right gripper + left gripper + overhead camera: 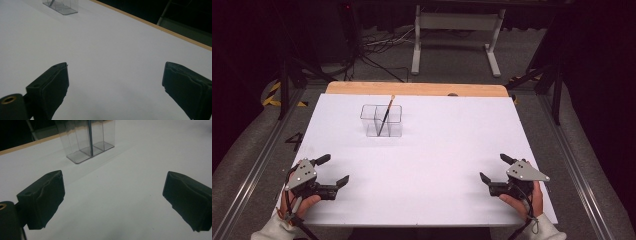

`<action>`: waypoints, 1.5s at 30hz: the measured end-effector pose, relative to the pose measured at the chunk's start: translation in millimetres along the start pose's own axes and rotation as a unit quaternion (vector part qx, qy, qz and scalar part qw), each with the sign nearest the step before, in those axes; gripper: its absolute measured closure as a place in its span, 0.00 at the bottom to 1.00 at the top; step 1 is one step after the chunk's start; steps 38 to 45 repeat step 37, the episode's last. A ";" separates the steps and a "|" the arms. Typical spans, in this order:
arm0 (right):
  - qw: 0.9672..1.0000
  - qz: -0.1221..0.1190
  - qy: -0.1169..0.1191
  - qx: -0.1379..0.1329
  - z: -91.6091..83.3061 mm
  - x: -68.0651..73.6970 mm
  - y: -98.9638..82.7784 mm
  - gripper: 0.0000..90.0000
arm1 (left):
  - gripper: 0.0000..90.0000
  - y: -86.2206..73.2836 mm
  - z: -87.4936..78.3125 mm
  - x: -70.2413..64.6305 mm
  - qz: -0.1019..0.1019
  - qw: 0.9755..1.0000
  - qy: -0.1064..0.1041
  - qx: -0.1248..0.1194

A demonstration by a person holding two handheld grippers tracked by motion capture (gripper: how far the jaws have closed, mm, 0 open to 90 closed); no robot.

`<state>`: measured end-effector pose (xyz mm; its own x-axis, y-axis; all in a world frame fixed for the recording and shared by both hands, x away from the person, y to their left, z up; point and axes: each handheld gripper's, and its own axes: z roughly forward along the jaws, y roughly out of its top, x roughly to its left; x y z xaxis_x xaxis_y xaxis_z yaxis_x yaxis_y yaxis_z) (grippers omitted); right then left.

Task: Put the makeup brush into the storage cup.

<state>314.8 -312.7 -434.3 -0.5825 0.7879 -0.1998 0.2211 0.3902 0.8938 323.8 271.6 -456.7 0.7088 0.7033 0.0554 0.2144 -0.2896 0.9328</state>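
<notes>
Clear plastic organizer [381,121] w/ thin brush [385,116]

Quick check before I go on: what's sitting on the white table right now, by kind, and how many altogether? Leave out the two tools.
Clear plastic two-compartment holder: 1
Thin paintbrush with a wooden handle and dark lower part, leaning inside the holder: 1
Total: 2 things on the white table
</notes>
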 end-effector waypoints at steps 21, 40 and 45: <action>1.000 -0.005 -0.001 0.007 2.8 1.4 0.9 0.09 | 0.06 0.0 0.3 -0.6 0.004 1.000 -0.001 0.001; 1.000 -0.001 0.000 0.011 3.6 1.1 -0.2 0.08 | 0.06 -0.4 3.5 0.3 0.002 1.000 -0.003 0.007; 1.000 -0.001 0.000 0.011 3.6 1.1 -0.2 0.08 | 0.06 -0.4 3.5 0.3 0.002 1.000 -0.003 0.007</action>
